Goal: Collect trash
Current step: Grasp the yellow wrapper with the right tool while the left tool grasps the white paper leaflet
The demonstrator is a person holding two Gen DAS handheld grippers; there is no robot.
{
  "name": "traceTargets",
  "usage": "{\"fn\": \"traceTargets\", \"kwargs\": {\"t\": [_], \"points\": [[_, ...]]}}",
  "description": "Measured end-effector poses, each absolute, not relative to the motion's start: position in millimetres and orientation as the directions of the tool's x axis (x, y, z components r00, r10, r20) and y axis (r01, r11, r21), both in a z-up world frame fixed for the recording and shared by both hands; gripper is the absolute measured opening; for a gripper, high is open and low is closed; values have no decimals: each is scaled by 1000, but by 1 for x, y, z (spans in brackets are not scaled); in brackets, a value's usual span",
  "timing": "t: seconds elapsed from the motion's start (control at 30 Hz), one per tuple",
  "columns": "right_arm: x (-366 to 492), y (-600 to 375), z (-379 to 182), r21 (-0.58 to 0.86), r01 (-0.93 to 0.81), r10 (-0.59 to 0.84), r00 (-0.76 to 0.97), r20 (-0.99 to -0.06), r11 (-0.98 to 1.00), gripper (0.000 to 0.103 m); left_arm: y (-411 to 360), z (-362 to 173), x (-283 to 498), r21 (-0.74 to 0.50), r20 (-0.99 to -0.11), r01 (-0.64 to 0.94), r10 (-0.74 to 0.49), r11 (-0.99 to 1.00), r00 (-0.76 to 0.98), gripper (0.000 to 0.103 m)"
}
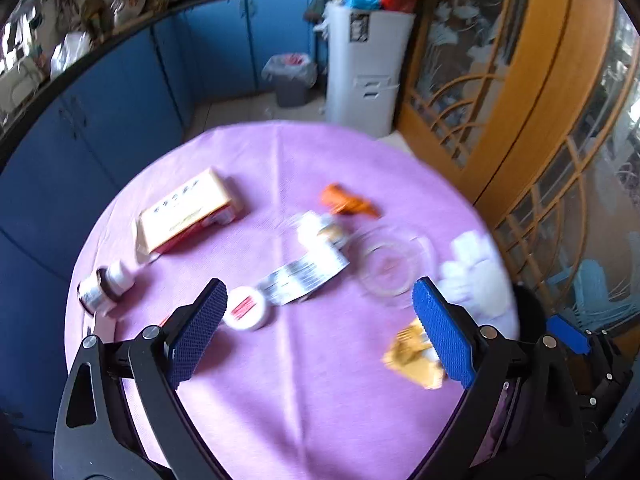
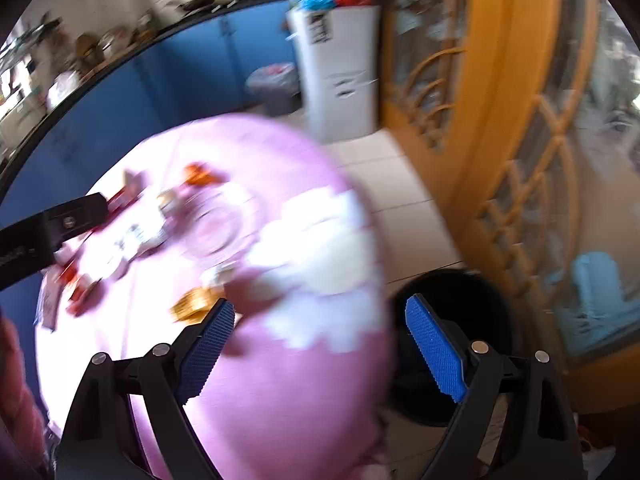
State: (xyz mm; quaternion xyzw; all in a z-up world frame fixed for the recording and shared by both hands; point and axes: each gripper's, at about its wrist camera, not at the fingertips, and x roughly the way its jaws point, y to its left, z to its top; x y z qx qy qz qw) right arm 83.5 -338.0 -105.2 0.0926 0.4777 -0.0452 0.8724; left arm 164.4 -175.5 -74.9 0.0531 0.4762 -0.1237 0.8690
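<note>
Trash lies on a round table with a pink cloth (image 1: pixel 280 380): a flat carton (image 1: pixel 188 210), a small dark bottle (image 1: pixel 104 286), a white round lid (image 1: pixel 248 308), a printed paper strip (image 1: pixel 304 276), an orange wrapper (image 1: pixel 348 202), a yellow wrapper (image 1: pixel 412 354) and white tissue (image 1: pixel 476 276). My left gripper (image 1: pixel 320 296) hangs open above the table's near half with nothing between its fingers. My right gripper (image 2: pixel 320 316) is open and empty over the table's right edge, next to the tissue (image 2: pixel 320 256). Below it on the floor stands a black bin (image 2: pixel 452 344).
A clear glass dish (image 1: pixel 388 266) sits mid-table. Beyond the table are blue cabinets (image 1: pixel 120 92), a lined grey bin (image 1: pixel 294 78) and a white cabinet (image 1: pixel 364 72). A wooden glazed door (image 1: pixel 520 100) runs along the right. Both views are motion-blurred.
</note>
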Motion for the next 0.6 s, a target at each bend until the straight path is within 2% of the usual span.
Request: {"fn": "traceTargets", "kwargs": {"t": [0.07,0.37,0.6], "points": [[91,-323,-112,132,120,51,520,-853,984,85,-166,-84,170,-43,-858,262,-170,964,484,93],[111,-298,-130,102,96,46,465,-884,990,85,-161,-133,202,-89,-907,286,-196,954,373,93],[119,-290,-139,91,95,39,450,-892,991,85,-163,-153,221,-59,-916,299,-171,953,364,91]]}}
